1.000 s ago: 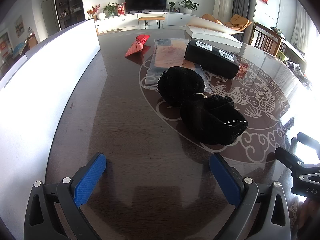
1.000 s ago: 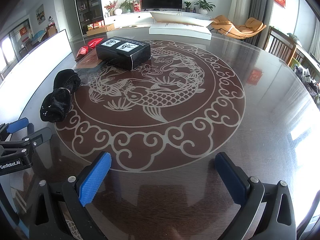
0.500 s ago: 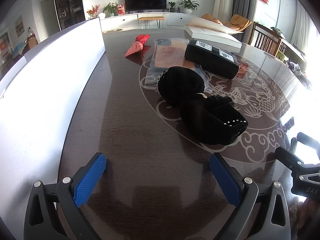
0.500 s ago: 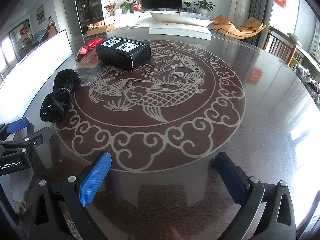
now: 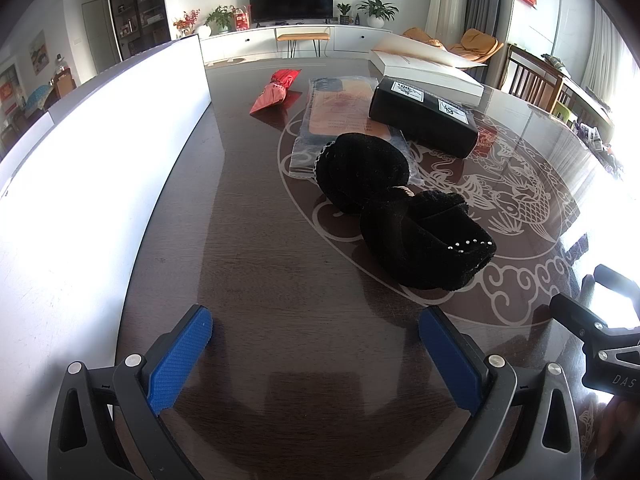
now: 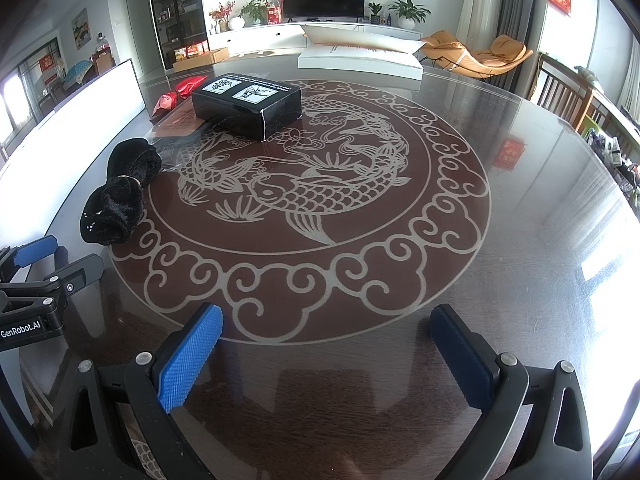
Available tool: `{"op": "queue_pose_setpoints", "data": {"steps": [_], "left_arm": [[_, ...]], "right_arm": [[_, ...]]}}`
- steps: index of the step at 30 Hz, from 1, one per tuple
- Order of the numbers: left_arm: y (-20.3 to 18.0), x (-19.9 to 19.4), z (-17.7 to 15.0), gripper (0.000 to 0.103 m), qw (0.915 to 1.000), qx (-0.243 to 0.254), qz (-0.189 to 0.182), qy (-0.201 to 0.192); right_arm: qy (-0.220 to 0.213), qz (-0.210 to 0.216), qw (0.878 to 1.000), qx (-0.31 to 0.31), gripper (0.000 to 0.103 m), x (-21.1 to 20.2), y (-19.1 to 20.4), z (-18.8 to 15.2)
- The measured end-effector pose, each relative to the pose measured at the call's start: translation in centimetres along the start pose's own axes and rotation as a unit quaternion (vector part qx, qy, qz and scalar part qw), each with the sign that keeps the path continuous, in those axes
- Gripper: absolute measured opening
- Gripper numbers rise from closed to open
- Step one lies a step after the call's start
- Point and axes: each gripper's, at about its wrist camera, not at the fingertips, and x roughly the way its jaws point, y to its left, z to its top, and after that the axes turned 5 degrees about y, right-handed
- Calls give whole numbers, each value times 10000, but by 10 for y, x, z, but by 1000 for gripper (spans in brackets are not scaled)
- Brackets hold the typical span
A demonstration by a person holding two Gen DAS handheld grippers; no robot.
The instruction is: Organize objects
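In the left wrist view, the bright white flat panel (image 5: 100, 184) filling the left side of the frame now reaches further right and lower than a second ago, covering more of the dark glossy table (image 5: 280, 280) along its left edge. Its far upright end sits further right in the upper left. The right wrist view shows no shift.
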Motion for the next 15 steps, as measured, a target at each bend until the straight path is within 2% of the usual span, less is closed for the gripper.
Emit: {"op": "queue_pose_setpoints", "data": {"steps": [12,15], "left_arm": [[0,0,0,103,10000,16,-16,10],[-1,-4,-5,103,9998,57,-34,206]], "right_arm": [[0,0,10000,0,103,0,0,0],[0,0,10000,1,103,0,0,0]]}}
